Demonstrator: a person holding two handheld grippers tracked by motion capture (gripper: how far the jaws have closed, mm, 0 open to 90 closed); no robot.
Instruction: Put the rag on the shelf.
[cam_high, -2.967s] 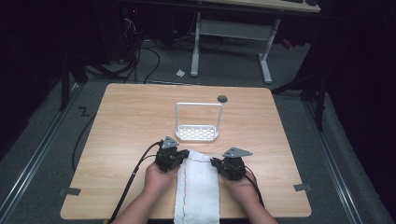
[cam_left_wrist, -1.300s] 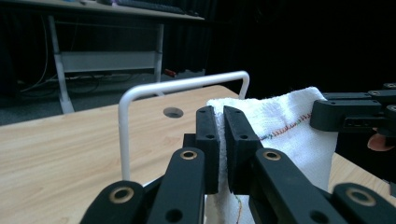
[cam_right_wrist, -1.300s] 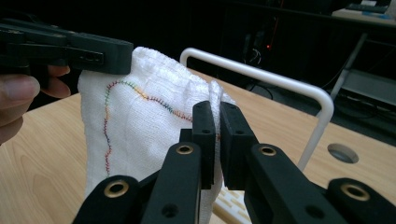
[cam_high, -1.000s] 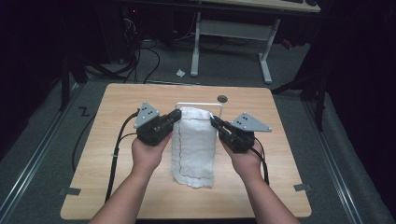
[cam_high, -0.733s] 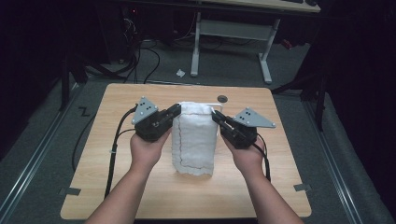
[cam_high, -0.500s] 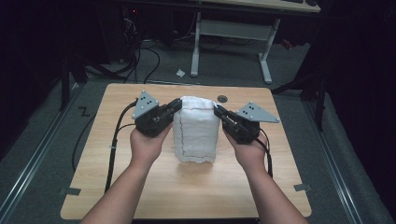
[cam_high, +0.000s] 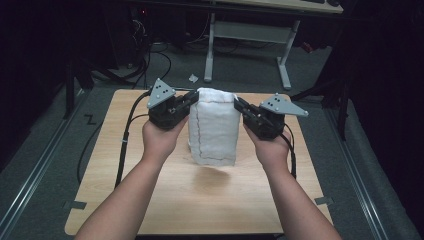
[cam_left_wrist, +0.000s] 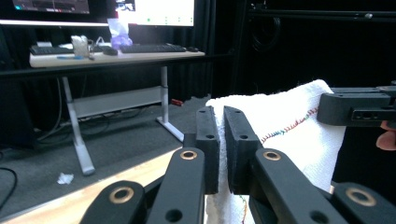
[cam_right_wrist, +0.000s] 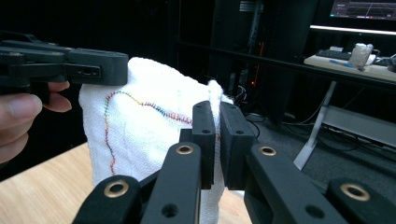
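A white towel (cam_high: 215, 127) hangs in the air above the wooden worktop (cam_high: 150, 200), held up by its two top corners so that it drops in a long, slightly curved panel whose bottom edge is clear of the wood, with a soft shadow (cam_high: 212, 177) on the surface beneath it. The left claw (cam_high: 192, 100) is clenched on the towel's upper left corner, and the right claw (cam_high: 239, 105) is clenched on the upper right corner; in the high view the two stand at about the same height, facing each other across the cloth. The person's left hand (cam_high: 160, 137) and right hand (cam_high: 272, 147) grip the tool bodies from below, forearms coming in from the bottom edge, and a black cable (cam_high: 125, 145) trails from the left tool down over the worktop. In the left gripper view the two black jaws stand nearly together with a fold of white cloth (cam_left_wrist: 280, 135) pinched between them, and the other tool (cam_left_wrist: 357, 109) clamps the far corner. In the right gripper view the jaws are likewise close on the towel's edge, and a line of multicoloured stitching (cam_right_wrist: 140, 105) runs across and down the fabric. Behind the worktop a white-legged desk (cam_high: 250, 35) stands on the grey floor, with a small scrap of paper (cam_high: 192, 78) lying near its leg.
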